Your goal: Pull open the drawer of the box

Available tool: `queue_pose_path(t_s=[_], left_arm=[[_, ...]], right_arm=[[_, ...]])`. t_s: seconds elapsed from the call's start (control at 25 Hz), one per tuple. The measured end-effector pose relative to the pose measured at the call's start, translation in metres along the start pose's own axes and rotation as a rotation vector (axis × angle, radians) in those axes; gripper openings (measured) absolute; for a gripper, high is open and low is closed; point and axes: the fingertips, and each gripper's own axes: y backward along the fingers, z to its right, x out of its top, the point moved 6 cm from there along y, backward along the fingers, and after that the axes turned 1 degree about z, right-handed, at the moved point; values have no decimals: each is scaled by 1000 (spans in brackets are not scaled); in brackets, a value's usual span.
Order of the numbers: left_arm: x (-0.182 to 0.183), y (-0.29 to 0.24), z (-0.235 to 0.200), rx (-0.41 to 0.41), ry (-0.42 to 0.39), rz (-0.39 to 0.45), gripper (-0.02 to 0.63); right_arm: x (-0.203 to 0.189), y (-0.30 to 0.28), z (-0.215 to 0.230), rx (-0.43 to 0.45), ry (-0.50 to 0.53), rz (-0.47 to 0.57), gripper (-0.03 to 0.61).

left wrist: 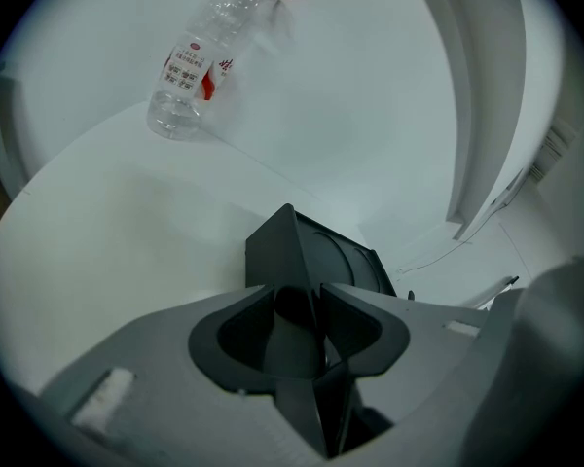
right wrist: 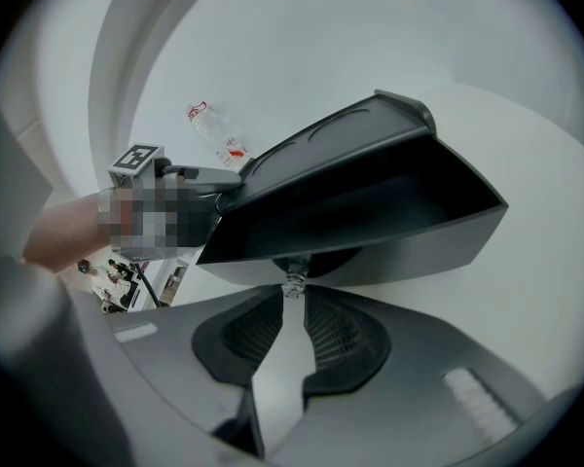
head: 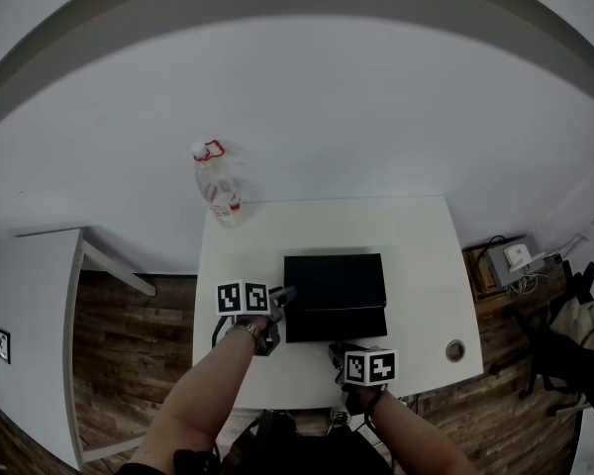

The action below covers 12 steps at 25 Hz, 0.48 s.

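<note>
A black box (head: 335,283) sits mid-table, its drawer (head: 337,323) drawn partly out toward the near edge. In the right gripper view the drawer (right wrist: 370,202) gapes open, and my right gripper (right wrist: 294,295) is shut on the small clear knob (right wrist: 293,282) at its front. From the head view this right gripper (head: 339,347) stands just before the drawer front. My left gripper (head: 282,300) rests at the box's left side. Its jaws are together, and the left gripper (left wrist: 319,295) tips touch a corner of the box (left wrist: 316,251).
A clear plastic bottle (head: 218,188) lies at the far left corner of the white table (head: 416,245). A round cable hole (head: 455,350) is near the table's front right. Another white table (head: 30,315) stands to the left. Cables and a device (head: 515,258) are on the floor to the right.
</note>
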Motion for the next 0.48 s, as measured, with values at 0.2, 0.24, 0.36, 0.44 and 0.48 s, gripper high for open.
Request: queue_pose_path(t_s=[0.2, 0.24, 0.36, 0.44, 0.48], left_arm=[[-1, 0, 0, -1, 6, 3, 160], [-1, 0, 0, -1, 7, 4, 160], [-1, 0, 0, -1, 9, 4, 160], [-1, 0, 0, 0, 9, 3, 160], [-1, 0, 0, 0, 9, 3, 160]], right_arm=[[-8, 3, -1, 3, -5, 0, 71], [-9, 4, -1, 3, -5, -1, 71], [-15, 6, -2, 2, -6, -6, 71], [-20, 8, -2, 2, -10, -9, 71], [-22, 9, -2, 3, -12, -9, 71]])
